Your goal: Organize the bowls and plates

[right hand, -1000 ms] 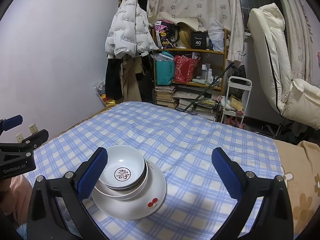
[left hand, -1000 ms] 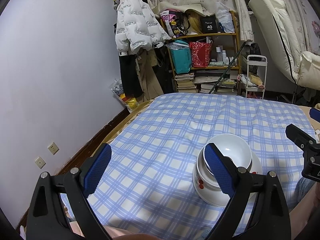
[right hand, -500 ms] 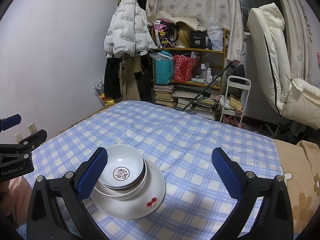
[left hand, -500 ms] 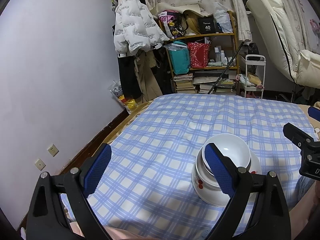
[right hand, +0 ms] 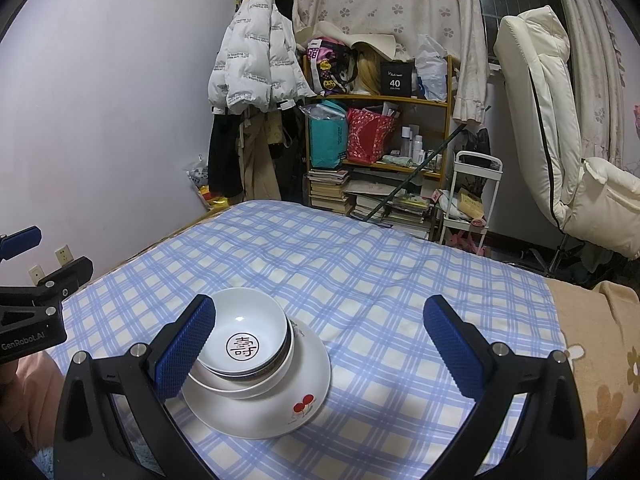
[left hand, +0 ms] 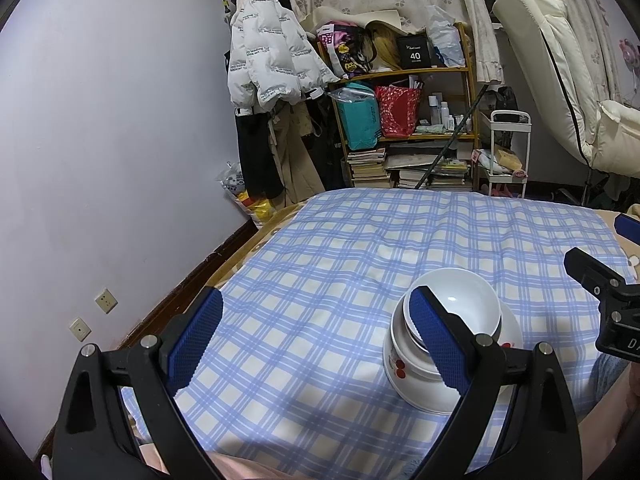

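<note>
Compared with one second ago, both cameras are sitting slightly higher and farther back; the stack of dishes is lying where it was, untouched. The left gripper (left hand: 316, 340) is hanging released, its jaws spread wide and holding nothing. The right gripper (right hand: 320, 348) is likewise released, jaws wide apart and empty.

The stack is resting on the blue-and-white checked cloth (right hand: 380, 280) covering the bed, near its front edge. At the bottom is lying a glossy white plate (right hand: 280, 412) with a red cherry motif on its rim. A shallow white bowl (right hand: 276, 376) is sitting on the plate, and nested in that is a smaller white bowl (right hand: 248, 336) with a dark band under its rim.

The right wrist view is showing the black character in a circle on the floor of the top bowl; in the left wrist view the gripper's blue ribbed pad is covering that part of the stack (left hand: 460, 320), and only a glint inside the top bowl is visible. Each view is catching the other gripper at its edge beside the stack.
</note>
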{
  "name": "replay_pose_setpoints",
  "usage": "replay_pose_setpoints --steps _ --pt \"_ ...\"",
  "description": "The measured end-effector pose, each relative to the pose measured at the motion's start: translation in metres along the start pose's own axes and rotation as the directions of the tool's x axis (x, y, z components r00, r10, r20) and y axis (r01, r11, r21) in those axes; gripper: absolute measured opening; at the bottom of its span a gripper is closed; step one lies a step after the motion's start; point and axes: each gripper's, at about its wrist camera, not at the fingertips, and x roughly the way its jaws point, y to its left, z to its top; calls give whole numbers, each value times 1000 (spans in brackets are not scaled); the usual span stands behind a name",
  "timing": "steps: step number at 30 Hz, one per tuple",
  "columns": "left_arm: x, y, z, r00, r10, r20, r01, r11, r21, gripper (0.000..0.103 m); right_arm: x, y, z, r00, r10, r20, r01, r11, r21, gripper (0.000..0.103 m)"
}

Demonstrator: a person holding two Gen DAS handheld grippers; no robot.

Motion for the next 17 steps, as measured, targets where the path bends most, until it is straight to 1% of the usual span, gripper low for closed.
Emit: replay_pose_setpoints --steps 17 --pt "-1 -2 0 1000 -2 3 2 1000 4 93 0 -1 1 1000 1 -1 -1 1000 -3 103"
